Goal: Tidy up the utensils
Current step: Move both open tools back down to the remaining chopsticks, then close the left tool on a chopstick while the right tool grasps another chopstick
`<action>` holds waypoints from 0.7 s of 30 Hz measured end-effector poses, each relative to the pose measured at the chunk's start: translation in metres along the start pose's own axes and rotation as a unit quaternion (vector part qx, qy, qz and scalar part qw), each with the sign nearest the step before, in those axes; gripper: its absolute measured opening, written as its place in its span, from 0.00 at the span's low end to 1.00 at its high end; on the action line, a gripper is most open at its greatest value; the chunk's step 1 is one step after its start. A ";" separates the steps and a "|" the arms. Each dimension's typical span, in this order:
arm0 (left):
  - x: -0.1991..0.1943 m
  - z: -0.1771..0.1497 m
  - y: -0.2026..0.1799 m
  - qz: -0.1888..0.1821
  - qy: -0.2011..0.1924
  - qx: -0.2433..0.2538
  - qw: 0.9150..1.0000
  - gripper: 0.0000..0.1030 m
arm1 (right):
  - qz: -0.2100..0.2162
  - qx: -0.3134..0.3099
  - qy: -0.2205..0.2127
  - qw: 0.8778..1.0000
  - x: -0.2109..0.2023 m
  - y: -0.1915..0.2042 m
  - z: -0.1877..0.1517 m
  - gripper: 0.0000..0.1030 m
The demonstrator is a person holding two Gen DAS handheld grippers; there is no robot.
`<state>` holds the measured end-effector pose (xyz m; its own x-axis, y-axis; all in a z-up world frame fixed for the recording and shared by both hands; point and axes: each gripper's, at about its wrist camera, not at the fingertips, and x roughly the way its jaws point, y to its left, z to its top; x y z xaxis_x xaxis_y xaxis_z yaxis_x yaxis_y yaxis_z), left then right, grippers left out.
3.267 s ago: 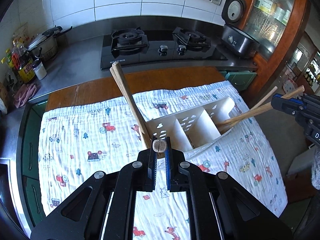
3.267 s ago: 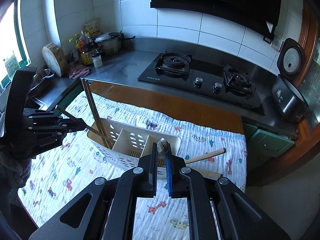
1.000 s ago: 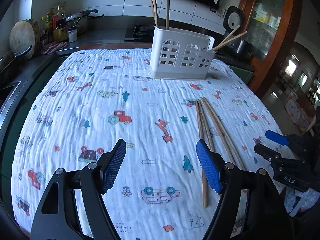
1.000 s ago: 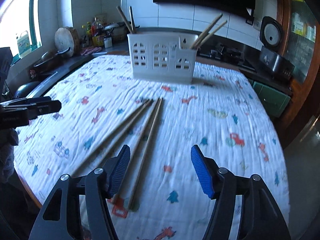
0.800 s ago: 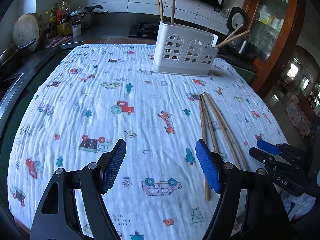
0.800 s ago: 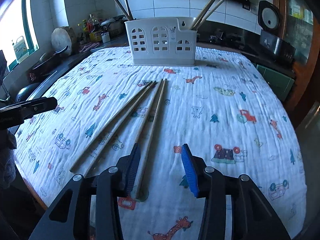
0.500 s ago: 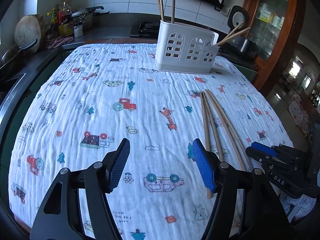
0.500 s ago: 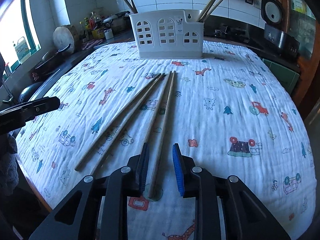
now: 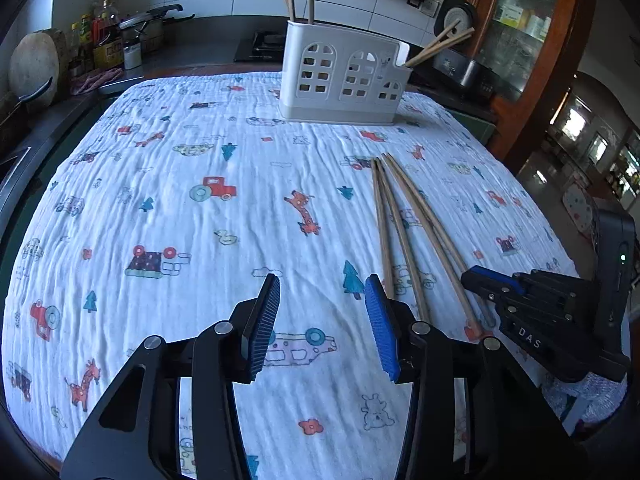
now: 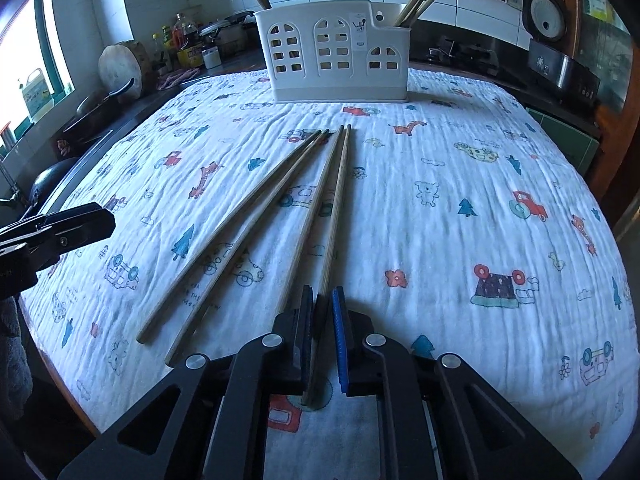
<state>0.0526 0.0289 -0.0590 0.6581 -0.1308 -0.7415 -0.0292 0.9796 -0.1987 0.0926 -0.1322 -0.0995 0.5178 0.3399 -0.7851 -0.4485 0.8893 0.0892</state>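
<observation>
Several wooden chopsticks [image 10: 256,216] lie on the patterned cloth [image 10: 460,184], also shown in the left wrist view [image 9: 404,224]. A white utensil holder [image 10: 338,56] stands at the far side with chopsticks in both end compartments; it also shows in the left wrist view [image 9: 344,76]. My right gripper [image 10: 322,320] has nearly closed around the near end of the rightmost chopstick [image 10: 334,216]; it shows at the right of the left wrist view [image 9: 480,284]. My left gripper [image 9: 322,304] is open and empty above the cloth, left of the chopsticks.
A kitchen counter with bottles [image 9: 104,40], a pot [image 9: 148,28] and a wooden board [image 10: 120,64] runs along the left. A rice cooker [image 10: 552,48] sits at the back right. The table edge drops off at right and front.
My right gripper has moved down to the chopsticks and its jaws have closed from wide open to around one chopstick. My left gripper has narrowed slightly and stays open.
</observation>
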 end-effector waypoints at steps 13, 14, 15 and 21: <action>0.025 -0.010 -0.030 -0.031 0.034 0.029 0.999 0.31 | -0.003 0.009 -0.009 1.000 -0.006 -0.006 -0.001 0.07; 0.027 -0.010 -0.031 -0.033 0.036 0.030 0.998 0.29 | -0.004 0.010 -0.011 1.000 -0.008 -0.007 -0.001 0.07; 0.029 -0.011 -0.033 -0.036 0.038 0.030 0.998 0.27 | -0.004 0.010 -0.013 1.000 -0.009 -0.008 -0.001 0.07; 0.043 -0.011 -0.041 -0.038 0.049 0.032 0.998 0.20 | -0.009 0.011 -0.032 0.999 -0.022 -0.012 0.001 0.07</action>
<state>0.0736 -0.0180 -0.0894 0.5794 -0.2168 -0.7856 0.0679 0.9735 -0.2186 0.0870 -0.1497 -0.0824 0.5714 0.3410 -0.7465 -0.4225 0.9020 0.0886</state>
